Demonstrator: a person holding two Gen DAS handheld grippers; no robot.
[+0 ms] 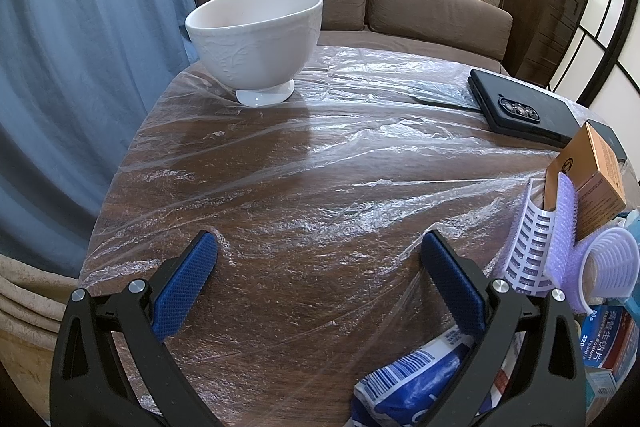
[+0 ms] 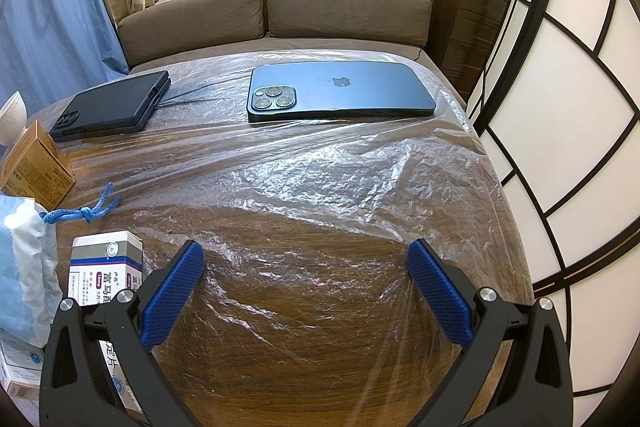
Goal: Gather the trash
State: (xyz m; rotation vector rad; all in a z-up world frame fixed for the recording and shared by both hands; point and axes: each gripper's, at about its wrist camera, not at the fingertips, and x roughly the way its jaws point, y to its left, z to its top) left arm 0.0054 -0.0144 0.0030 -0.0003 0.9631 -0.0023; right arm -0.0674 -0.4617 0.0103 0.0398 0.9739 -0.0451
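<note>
A round wooden table (image 1: pixel 280 163) lies under crinkled clear plastic film (image 2: pixel 344 171). My left gripper (image 1: pixel 320 247) is open just above the film, nothing between its blue pads. A blue-and-white crumpled packet (image 1: pixel 408 383) lies under its right finger. My right gripper (image 2: pixel 306 255) is also open over bare film. Beside its left finger stands a white medicine box (image 2: pixel 106 267). A blue drawstring pouch (image 2: pixel 24 259) with a knotted cord (image 2: pixel 86 213) sits at the left edge. An orange carton (image 1: pixel 592 187) (image 2: pixel 36 167) is propped next to purple hair rollers (image 1: pixel 560 247).
A white footed bowl (image 1: pixel 256 39) stands at the far left of the table. A black cased phone (image 1: pixel 520 107) (image 2: pixel 112 107) and a blue phone (image 2: pixel 340 93) lie at the far side. A brown sofa (image 2: pixel 272 15), blue curtain (image 1: pixel 72 67) and lattice screen (image 2: pixel 560 107) surround the table.
</note>
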